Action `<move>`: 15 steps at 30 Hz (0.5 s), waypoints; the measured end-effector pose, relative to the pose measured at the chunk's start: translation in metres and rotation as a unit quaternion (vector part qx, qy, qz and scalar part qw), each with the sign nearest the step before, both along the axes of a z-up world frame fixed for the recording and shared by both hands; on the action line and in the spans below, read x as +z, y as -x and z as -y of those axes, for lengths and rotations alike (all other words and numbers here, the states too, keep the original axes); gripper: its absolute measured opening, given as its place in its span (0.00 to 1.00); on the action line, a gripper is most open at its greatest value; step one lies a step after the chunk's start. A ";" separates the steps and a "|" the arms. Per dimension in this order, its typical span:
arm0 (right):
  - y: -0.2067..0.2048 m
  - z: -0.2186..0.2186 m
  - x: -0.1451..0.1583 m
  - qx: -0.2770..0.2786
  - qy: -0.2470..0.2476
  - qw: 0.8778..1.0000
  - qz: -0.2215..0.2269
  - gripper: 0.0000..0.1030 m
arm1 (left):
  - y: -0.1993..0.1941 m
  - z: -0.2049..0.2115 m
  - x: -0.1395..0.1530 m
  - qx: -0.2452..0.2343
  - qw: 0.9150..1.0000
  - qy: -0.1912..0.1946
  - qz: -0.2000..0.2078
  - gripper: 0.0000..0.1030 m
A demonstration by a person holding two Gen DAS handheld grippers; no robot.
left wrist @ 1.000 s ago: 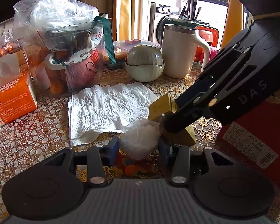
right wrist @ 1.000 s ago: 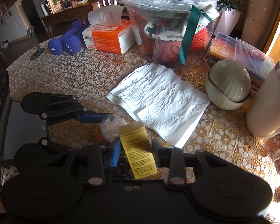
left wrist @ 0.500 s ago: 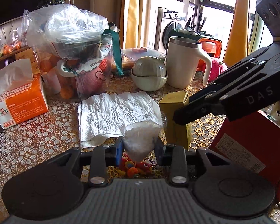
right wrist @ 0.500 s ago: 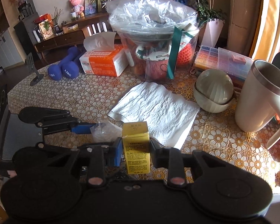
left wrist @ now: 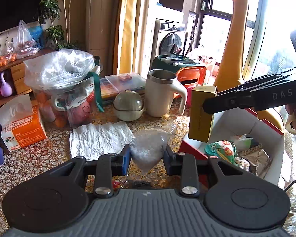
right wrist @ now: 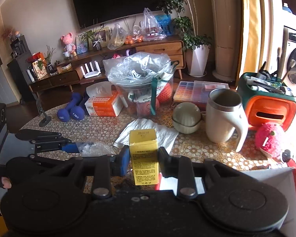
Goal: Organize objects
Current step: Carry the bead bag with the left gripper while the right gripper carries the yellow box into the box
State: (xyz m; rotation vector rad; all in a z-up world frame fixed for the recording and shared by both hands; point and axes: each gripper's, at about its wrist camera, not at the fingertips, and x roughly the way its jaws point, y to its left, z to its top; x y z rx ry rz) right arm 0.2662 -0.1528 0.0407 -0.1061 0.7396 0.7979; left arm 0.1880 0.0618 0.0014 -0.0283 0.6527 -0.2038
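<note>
Left claw: the left gripper (left wrist: 147, 155) is closed on a small clear bag (left wrist: 150, 145) of white grains, held above the table (left wrist: 29, 158)
Right claw: the right gripper (right wrist: 143, 158) is clamped on an upright yellow box (right wrist: 144, 155), held in the air
Seen only in left view: a red box (left wrist: 246, 138) with white inside is shown at the right, with packets in it; the yellow box (left wrist: 201, 113) is hanging at its near edge
Seen only in right view: printed text on the yellow box is shown, and a pink plush toy (right wrist: 269, 137) beside the mug (right wrist: 224, 116)
Surface: a floral patterned cloth is laid; a paper towel (left wrist: 99, 138), a tissue pack (left wrist: 21, 126), a round bowl (left wrist: 128, 106) and blue dumbbells (right wrist: 70, 112) are lying on it
Room: a television (right wrist: 116, 0) over a wooden cabinet (right wrist: 108, 67), and yellow curtains (left wrist: 126, 25) are seen
</note>
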 end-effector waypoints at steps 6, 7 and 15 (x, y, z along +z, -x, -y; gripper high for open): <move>0.018 0.053 0.007 -0.039 0.002 0.999 0.008 0.29 | 0.012 0.048 0.014 -0.033 0.999 -0.009 0.000 0.32; 0.020 0.060 0.007 -0.045 0.003 0.999 0.008 0.29 | 0.014 0.057 0.015 -0.039 0.999 -0.011 -0.002 0.32; 0.034 0.120 0.003 -0.090 0.006 0.996 0.013 0.28 | 0.021 0.124 0.013 -0.088 0.996 -0.015 -0.018 0.32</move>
